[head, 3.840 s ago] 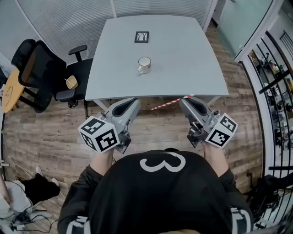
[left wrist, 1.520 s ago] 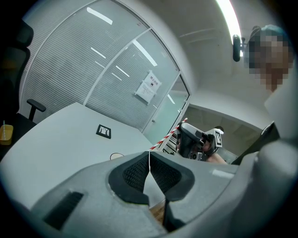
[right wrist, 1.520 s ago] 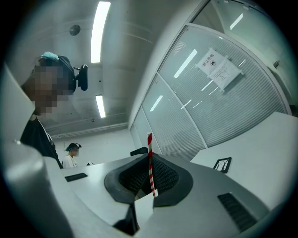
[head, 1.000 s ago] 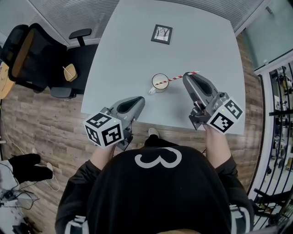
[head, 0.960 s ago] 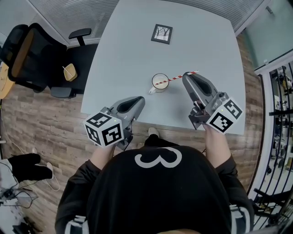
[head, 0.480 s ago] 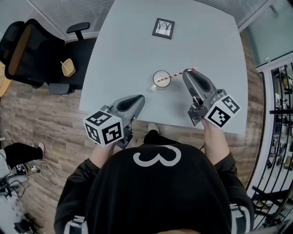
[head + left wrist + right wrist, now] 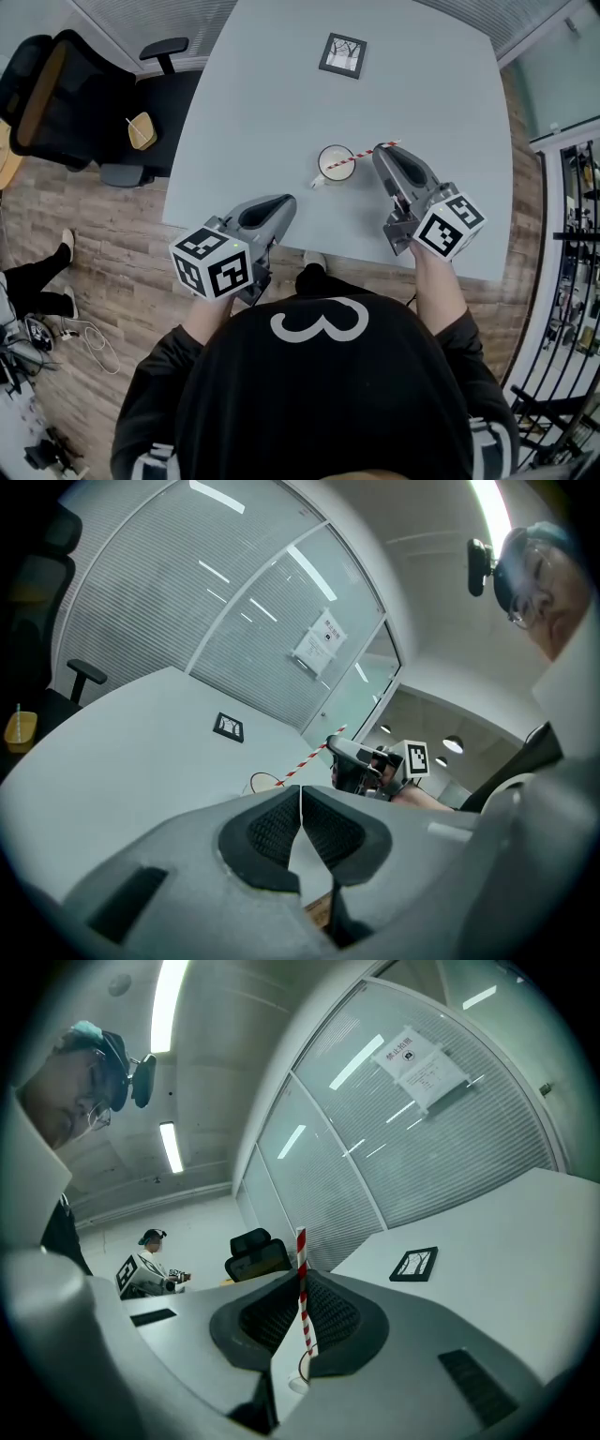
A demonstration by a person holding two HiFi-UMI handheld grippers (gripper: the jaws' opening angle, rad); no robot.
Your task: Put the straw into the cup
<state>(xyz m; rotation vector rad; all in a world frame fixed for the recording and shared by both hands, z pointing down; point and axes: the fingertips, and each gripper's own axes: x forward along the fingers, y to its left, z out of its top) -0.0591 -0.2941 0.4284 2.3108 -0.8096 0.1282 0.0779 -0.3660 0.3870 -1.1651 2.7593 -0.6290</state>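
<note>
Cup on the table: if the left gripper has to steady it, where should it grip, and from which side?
Take the cup by its handle, which juts toward the near left, facing the shut, empty left gripper. Come in low from that side: the right gripper holds the striped straw slanting over the rim from the right.

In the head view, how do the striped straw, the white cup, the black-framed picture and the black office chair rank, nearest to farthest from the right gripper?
1. Red-and-white striped straw: clamped in the right gripper.
2. White cup: just to its left.
3. Black-framed picture: farther back, slightly left.
4. Black office chair: at the far left.
</note>
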